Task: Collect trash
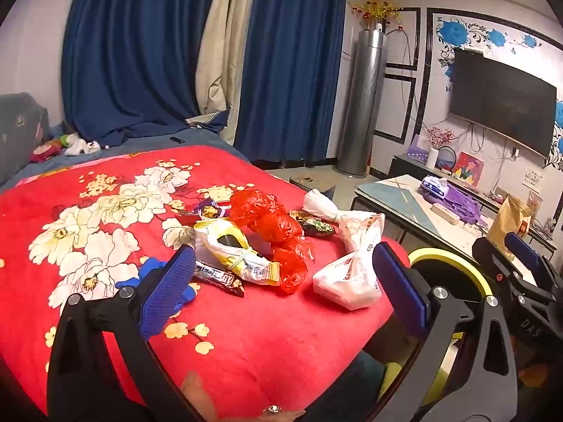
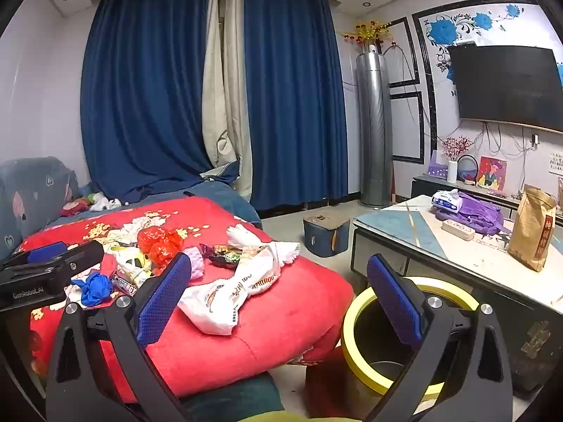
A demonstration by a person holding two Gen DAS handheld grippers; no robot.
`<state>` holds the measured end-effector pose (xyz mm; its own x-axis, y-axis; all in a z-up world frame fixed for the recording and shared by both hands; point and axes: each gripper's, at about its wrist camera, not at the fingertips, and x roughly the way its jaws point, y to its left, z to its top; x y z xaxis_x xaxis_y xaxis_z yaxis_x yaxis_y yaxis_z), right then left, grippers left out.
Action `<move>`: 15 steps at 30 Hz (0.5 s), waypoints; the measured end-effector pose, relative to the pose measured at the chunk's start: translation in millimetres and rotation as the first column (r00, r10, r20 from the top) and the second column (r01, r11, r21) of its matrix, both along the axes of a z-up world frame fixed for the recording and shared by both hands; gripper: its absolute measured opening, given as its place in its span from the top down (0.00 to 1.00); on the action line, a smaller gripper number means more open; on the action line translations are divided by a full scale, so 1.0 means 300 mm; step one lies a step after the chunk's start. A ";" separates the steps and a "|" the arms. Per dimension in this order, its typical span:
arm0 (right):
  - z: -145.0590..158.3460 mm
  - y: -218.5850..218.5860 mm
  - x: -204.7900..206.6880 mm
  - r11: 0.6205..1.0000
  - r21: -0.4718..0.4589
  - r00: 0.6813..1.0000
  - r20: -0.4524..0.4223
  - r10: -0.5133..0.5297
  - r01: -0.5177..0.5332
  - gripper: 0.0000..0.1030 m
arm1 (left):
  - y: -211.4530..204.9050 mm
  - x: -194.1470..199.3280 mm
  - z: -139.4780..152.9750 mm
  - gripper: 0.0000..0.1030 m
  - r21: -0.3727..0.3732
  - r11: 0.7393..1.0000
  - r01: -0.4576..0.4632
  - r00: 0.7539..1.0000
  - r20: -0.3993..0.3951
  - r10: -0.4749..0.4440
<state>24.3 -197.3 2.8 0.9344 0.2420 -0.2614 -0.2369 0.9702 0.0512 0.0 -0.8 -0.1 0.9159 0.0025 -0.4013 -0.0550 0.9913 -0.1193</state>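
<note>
Trash lies in a loose heap on the red floral blanket point(image 1: 105, 218) that covers the bed. In the left wrist view, a crumpled red plastic bag point(image 1: 274, 232) sits at the middle of the heap, with a white and yellow snack wrapper point(image 1: 232, 256) touching its near left side and a dark candy bar wrapper point(image 1: 218, 277) just nearer still. A knotted white plastic bag point(image 1: 348, 256) lies to the right of the red one, near the right edge of the bed. A crumpled blue wrapper point(image 1: 155, 274) rests at the left of the heap, partly hidden behind a finger of the left gripper. Small dark wrappers point(image 1: 316, 227) lie at the far side, between the red and white bags.

The left gripper point(image 1: 281, 288) hovers over the near part of the heap, its blue-padded fingers spread wide with nothing between them. The right gripper point(image 2: 278, 295) is likewise spread wide and empty, above the right edge of the bed.

A yellow-rimmed bin point(image 2: 387, 334) stands on the floor just right of the bed, beneath the right gripper. Farther right is a low surface point(image 2: 404, 232) carrying a brown paper bag point(image 2: 531, 228), a purple bag point(image 2: 475, 211) and a tissue pack point(image 2: 447, 200).
</note>
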 end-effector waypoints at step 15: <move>-0.012 -0.009 -0.001 1.000 0.004 1.000 -0.005 -0.005 0.005 0.06 | -0.010 0.002 0.012 0.10 0.010 1.000 -0.001 1.000 0.006 0.001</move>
